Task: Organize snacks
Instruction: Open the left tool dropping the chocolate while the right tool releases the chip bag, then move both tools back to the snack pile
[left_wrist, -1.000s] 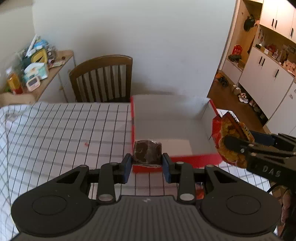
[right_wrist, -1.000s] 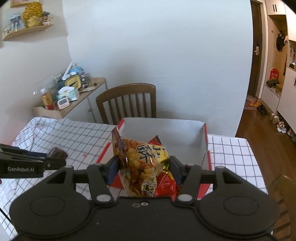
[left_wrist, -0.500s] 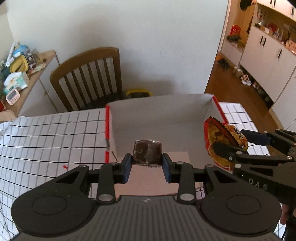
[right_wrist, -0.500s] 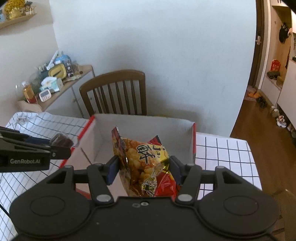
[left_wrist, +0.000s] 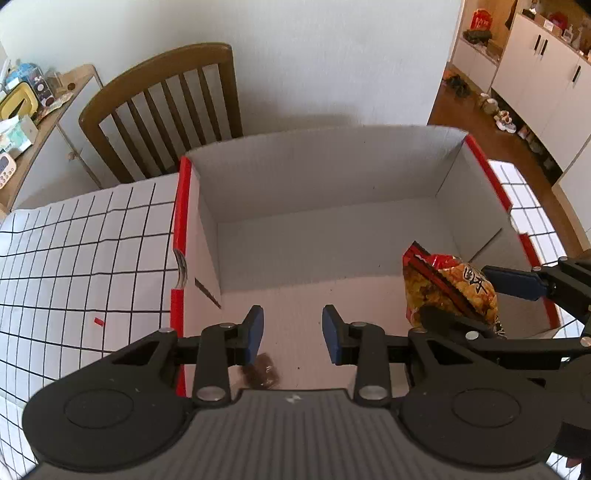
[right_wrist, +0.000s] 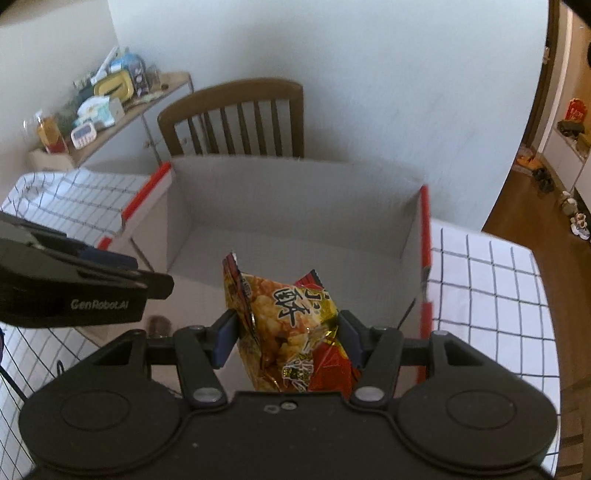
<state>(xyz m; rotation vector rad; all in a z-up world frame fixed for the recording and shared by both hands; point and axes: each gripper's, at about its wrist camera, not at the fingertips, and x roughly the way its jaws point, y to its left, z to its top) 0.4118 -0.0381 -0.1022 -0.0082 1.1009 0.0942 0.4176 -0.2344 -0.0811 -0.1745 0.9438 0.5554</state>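
Note:
A red-and-white cardboard box stands open on the checked tablecloth; it also shows in the right wrist view. My left gripper is open and empty over the box's near left part. A small brown wrapped snack lies on the box floor just below its left finger, and shows faintly in the right wrist view. My right gripper is shut on a red and yellow snack bag and holds it over the box's right side; the bag also shows in the left wrist view.
A wooden chair stands behind the box against the white wall. A cluttered side shelf is at the far left. The checked tablecloth lies on both sides of the box. White cabinets stand at the far right.
My left gripper has opened and the brown snack has dropped onto the box floor. Both grippers have moved forward and lower over the box, the right still holding the bag.

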